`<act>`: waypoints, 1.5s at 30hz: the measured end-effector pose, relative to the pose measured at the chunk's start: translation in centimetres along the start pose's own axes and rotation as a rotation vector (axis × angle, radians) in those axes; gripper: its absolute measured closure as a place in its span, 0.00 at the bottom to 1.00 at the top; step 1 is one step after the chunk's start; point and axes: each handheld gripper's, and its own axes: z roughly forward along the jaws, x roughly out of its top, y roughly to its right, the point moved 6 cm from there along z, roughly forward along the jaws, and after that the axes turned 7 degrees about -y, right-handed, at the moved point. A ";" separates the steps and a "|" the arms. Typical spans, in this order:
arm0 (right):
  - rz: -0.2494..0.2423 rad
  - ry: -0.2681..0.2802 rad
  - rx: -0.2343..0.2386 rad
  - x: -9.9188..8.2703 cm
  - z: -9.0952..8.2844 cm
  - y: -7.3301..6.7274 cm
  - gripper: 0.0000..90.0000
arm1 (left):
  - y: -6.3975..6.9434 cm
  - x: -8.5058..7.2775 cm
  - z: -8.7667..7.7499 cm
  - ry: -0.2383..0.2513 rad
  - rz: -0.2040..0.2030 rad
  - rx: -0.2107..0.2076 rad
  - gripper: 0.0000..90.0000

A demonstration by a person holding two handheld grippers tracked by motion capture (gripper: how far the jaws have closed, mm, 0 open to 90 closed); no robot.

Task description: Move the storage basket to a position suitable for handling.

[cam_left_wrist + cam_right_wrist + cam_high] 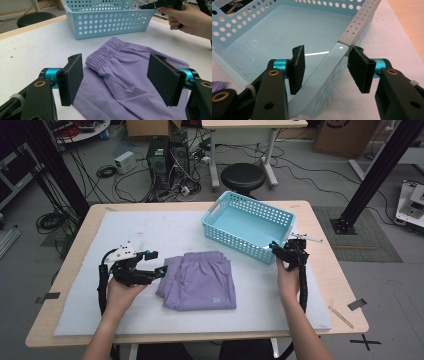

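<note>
Landmark: the blue basket (248,226). I read everything off it, nearest to me first.

The purple shorts (198,281) lie folded flat on the white mat (90,305), on the near side of the basket and just left of its near corner, not touching it. Bare mat surrounds the shorts toward me and to the left, so I have room to move there.

My left gripper (156,263) sits at the shorts' left edge, well left of the basket, hand low over the mat and pointing across toward the garment. In the left gripper view (116,80) the jaws stand wide apart, the elastic waistband between them, pads clear of the cloth; nothing held.

My right gripper (281,249) is at the basket's near right corner, forearm coming straight up from my side. In the right gripper view (325,68) the jaws are half open and straddle the rim: one pad inside the basket, one outside. A gap shows on both sides, so no grip yet.

The basket interior is bare. The table edge (325,245) lies just right of it.
</note>
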 end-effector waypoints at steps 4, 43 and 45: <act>-0.015 -0.012 -0.006 0.2 0.2 -0.2 0.60 | 0.0 0.0 0.0 0.000 0.002 -0.001 0.32; -0.141 -0.058 0.075 3.5 5.7 -6.3 0.70 | -1.1 -0.4 -1.4 0.023 -0.023 0.009 0.32; -0.148 -0.061 0.081 3.6 5.9 -6.5 0.70 | -1.1 -0.4 -1.4 0.024 -0.022 0.009 0.32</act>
